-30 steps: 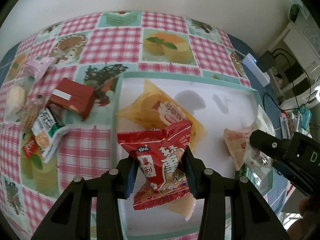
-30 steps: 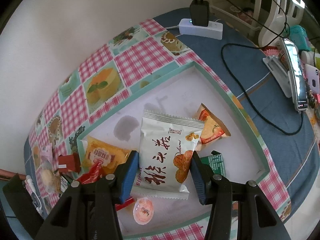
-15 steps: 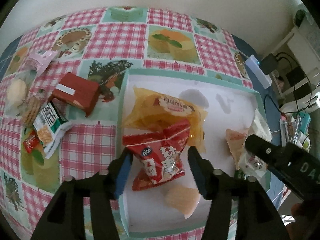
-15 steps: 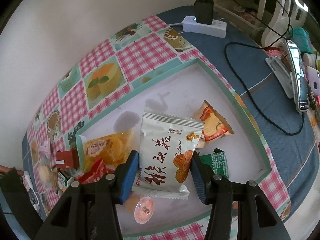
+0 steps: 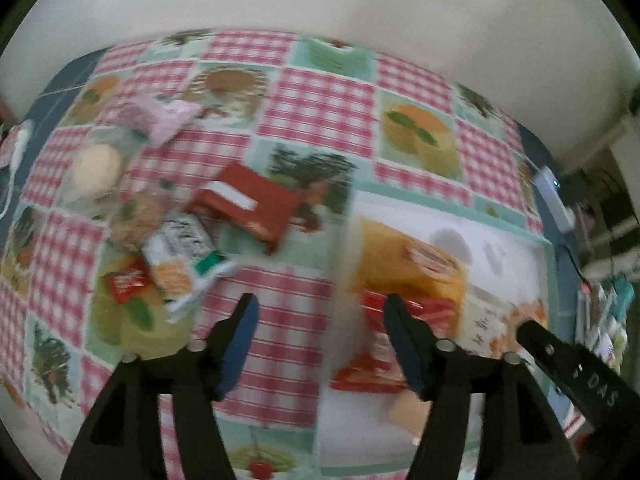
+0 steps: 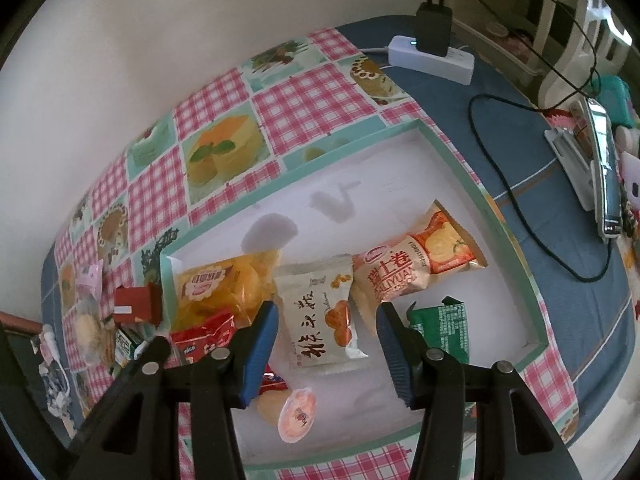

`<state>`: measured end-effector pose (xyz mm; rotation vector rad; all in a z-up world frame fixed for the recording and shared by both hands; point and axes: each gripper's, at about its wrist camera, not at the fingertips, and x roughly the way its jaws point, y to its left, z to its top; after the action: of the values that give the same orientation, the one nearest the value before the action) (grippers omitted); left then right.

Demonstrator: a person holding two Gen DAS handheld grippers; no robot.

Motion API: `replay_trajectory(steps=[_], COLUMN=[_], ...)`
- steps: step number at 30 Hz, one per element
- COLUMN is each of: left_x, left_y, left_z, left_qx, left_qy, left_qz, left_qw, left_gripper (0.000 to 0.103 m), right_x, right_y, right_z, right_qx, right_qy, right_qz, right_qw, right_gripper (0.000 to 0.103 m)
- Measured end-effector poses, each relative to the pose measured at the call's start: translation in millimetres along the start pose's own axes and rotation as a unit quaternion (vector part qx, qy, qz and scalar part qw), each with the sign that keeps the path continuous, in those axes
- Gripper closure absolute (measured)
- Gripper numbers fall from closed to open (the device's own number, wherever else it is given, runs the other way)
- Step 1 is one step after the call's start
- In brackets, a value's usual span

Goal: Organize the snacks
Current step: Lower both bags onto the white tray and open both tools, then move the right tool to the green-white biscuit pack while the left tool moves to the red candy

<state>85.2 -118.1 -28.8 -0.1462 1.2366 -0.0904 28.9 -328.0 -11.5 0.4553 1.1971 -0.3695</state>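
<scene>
My left gripper (image 5: pixel 318 312) is open, jaws have just been opening, nothing between them but checked cloth (image 5: pixel 276 312). View is blurred. The red snack pack (image 5: pixel 404 312) lies behind and just right of my right-hand finger, inside the tray (image 5: pixel 452 200), apart from both pads. Beyond it sits the yellow cake bag (image 5: pixel 400 256), also in the tray. Ahead-left of the left gripper, on the table, is the loose pile: red box (image 5: pixel 256 206), white-green packet (image 5: pixel 180 256), small red wrapper (image 5: pixel 124 282), round cookie pack (image 5: pixel 96 164), pink wrapper (image 5: pixel 164 116).

My right gripper (image 6: pixel 326 326) hangs over the tray (image 6: pixel 508 240), jaws parted around the white pastry packet (image 6: pixel 320 316). The packet lies flat on the tray floor between the pads with a gap on each side, so not gripped. Just beyond-right of it is the orange roll pack (image 6: pixel 416 264), touching its top corner. Right of my right finger, partly hidden by it, is a green packet (image 6: pixel 444 328). Left of my left finger: yellow cake bag (image 6: pixel 224 288) and red snack pack (image 6: pixel 208 338). Close under the left finger, a jelly cup (image 6: pixel 296 414). Far right on the blue table surface: power strip (image 6: pixel 432 58) with black cable (image 6: pixel 516 200).
</scene>
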Motion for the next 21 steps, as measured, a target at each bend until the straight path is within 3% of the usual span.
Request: replay_trajectory(steps=[4,6,9,13,15,21], left_x=[-2,-4,-7,-11,-14,-19], left_y=[27,43,63,84,94,131], left_z=[5,6,9,13,14,17], left_qx=[-0.041,-0.061,-0.087,-0.113,-0.125,-0.161], left_qy=[-0.014,-0.019,-0.03,-0.039,-0.042,-0.047], left_qz=[0.034,0.045,0.062,0.077,0.084,0.097], left_qw=[0.9985,0.9969,0.9938,0.9898,0.9878,0.981], left_gripper=[0.025,0.024,0.013,0.013,0.013,0.012], right_x=[4,6,7,9,9,7], right_y=[10,16,29,46,55,79], right_z=[-3,-6,-11,-19,-24,-32], right_qx=[-0.022,-0.035,-0.059,-0.09,-0.102,-0.127], right_qy=[0.003,0.003,0.0,-0.002,-0.005,-0.015], right_qz=[-0.01,-0.014,-0.019,-0.023,-0.023,-0.021], right_qw=[1.0,0.999,0.998,0.996,0.994,0.992], right_gripper=[0.047,0.04,0.037,0.033,0.025,0.024])
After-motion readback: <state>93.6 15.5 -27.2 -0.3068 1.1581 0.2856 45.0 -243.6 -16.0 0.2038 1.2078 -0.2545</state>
